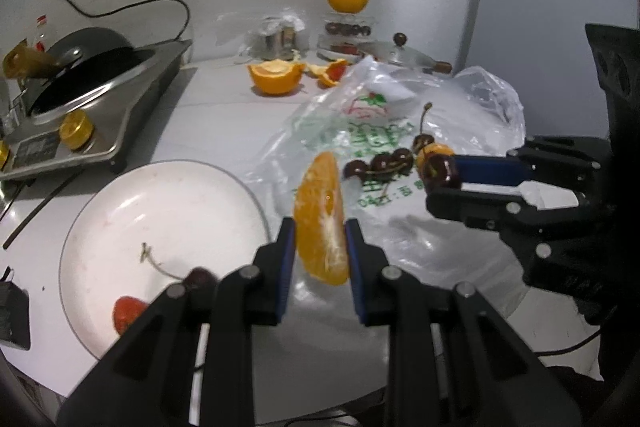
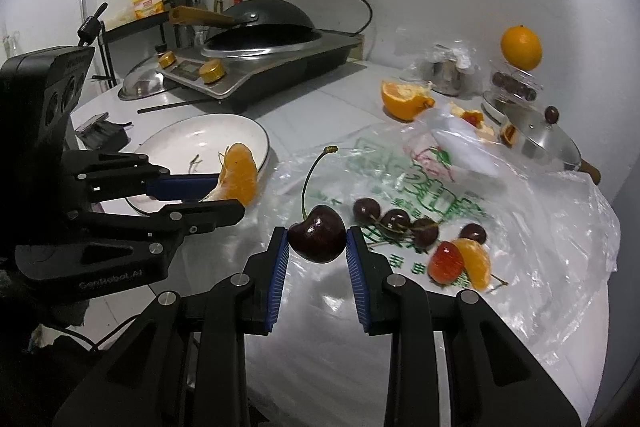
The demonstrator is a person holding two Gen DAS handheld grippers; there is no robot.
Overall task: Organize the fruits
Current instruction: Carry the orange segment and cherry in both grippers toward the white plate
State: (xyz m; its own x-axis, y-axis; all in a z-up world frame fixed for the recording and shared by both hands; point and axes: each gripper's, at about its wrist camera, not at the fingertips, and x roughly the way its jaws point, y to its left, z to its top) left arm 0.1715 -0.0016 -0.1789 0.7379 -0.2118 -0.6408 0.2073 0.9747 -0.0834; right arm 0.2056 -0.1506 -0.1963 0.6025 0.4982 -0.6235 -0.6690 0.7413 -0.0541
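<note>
Right now my left gripper (image 1: 320, 239) is squeezed on a soft, juicy orange slice (image 1: 322, 219) near the white plate (image 1: 120, 195), and my right gripper (image 2: 317, 247) pinches a round, slippery cherry (image 2: 317, 238) by its sides, so I hold gently.

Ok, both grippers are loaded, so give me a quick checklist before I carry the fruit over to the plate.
1. Left gripper shut on the orange segment: ok.
2. Right gripper shut on the cherry: ok, stem free above it.
3. Plate has room: ok, only a cherry and a red fruit piece at its near edge.
4. Path from the plastic bag to the plate: ok for the left; the right must pass the left gripper.
5. Grip firmness on either fruit: cannot tell.
6. Fruit left on the bag: not ok, several cherries remain.
</note>
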